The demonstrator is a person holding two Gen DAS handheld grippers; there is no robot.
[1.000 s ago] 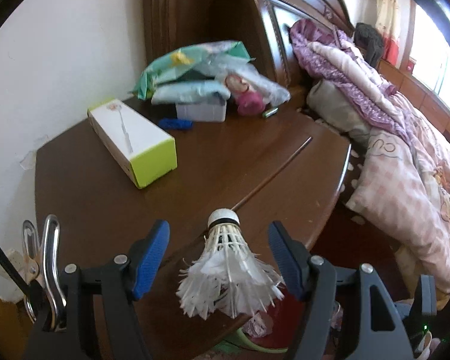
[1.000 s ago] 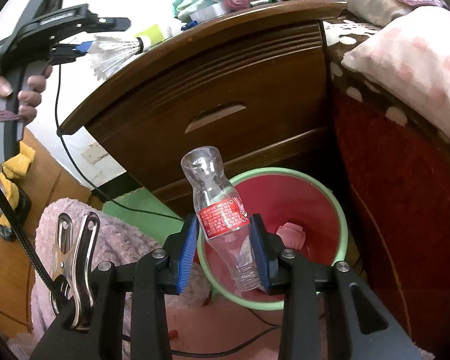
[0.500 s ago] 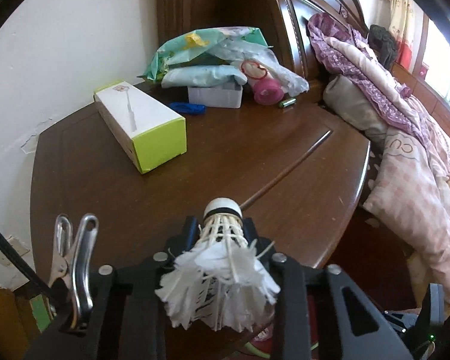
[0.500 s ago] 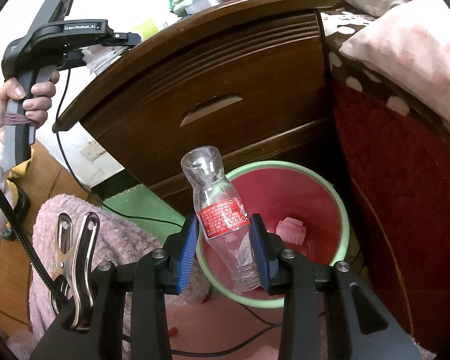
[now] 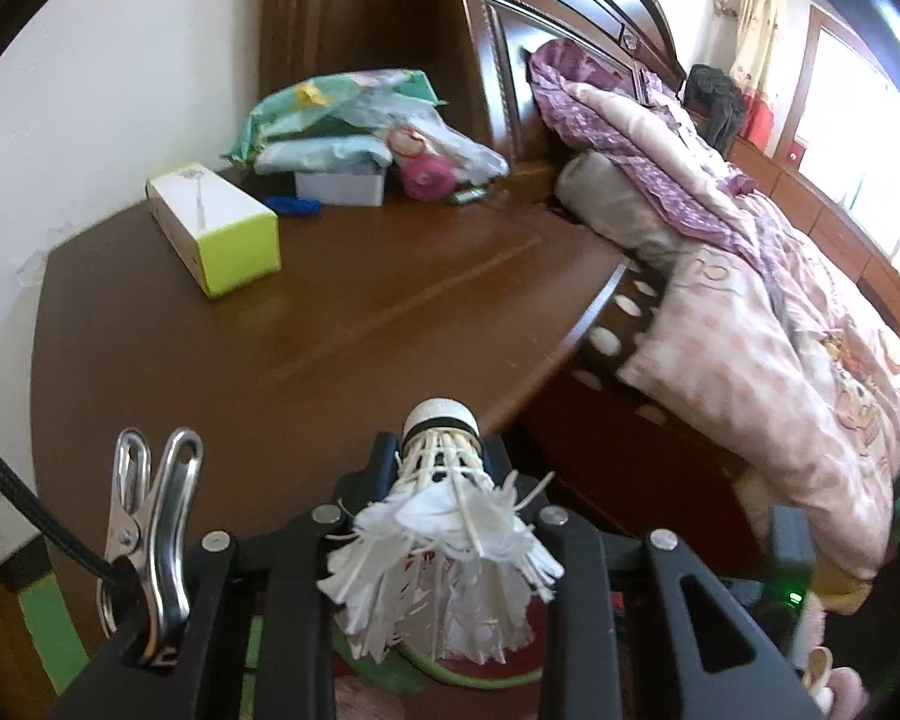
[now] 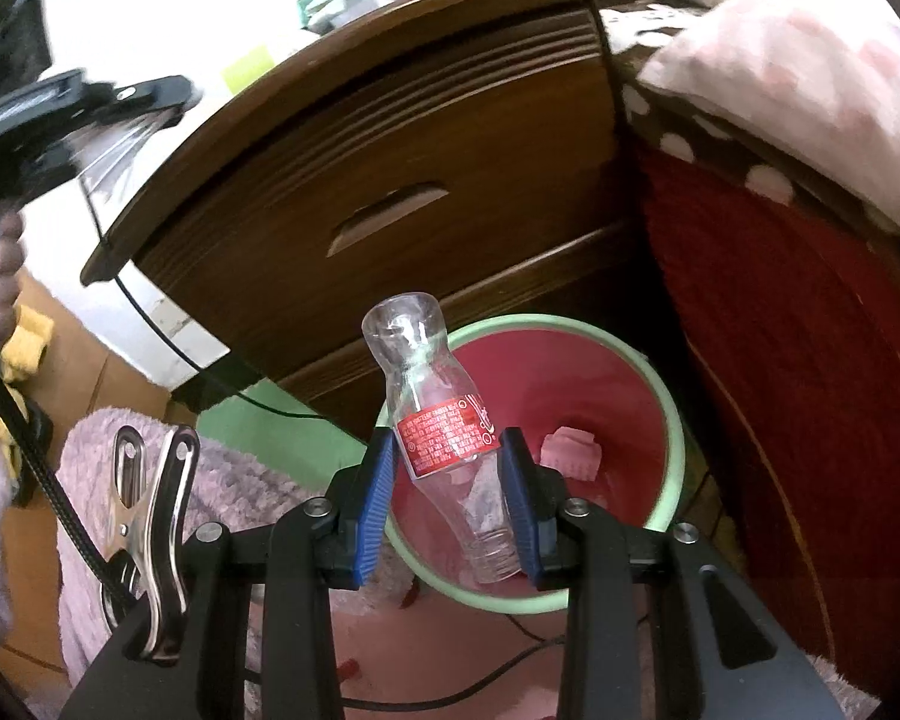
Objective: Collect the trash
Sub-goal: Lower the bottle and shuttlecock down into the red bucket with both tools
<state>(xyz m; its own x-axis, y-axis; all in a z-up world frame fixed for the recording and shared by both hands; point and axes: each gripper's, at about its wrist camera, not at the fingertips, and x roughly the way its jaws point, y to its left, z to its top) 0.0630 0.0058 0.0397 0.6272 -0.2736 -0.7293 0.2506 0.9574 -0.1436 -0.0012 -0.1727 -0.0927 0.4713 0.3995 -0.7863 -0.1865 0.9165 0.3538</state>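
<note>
My left gripper (image 5: 441,468) is shut on a worn white feather shuttlecock (image 5: 444,540), cork end forward, lifted at the front edge of the brown nightstand (image 5: 330,312). My right gripper (image 6: 447,462) is shut on an empty clear plastic bottle with a red label (image 6: 444,420), neck down, held above the red bin with a green rim (image 6: 669,426). A pale crumpled scrap (image 6: 570,456) lies inside the bin. The left gripper (image 6: 168,96) with the blurred shuttlecock (image 6: 114,144) shows at upper left in the right wrist view. The bin's edge (image 5: 480,675) shows below the shuttlecock.
On the nightstand stand a white and lime box (image 5: 216,234), a pile of plastic bags (image 5: 354,120), a pink item (image 5: 426,174) and a thin rod (image 5: 426,294). A bed with pink quilts (image 5: 780,324) lies to the right. A black cable (image 6: 168,348) hangs beside the drawer (image 6: 390,216).
My left gripper has closed on the shuttlecock and lifted it off the nightstand, drawing back towards the front edge. My right gripper keeps holding the bottle over the bin.
</note>
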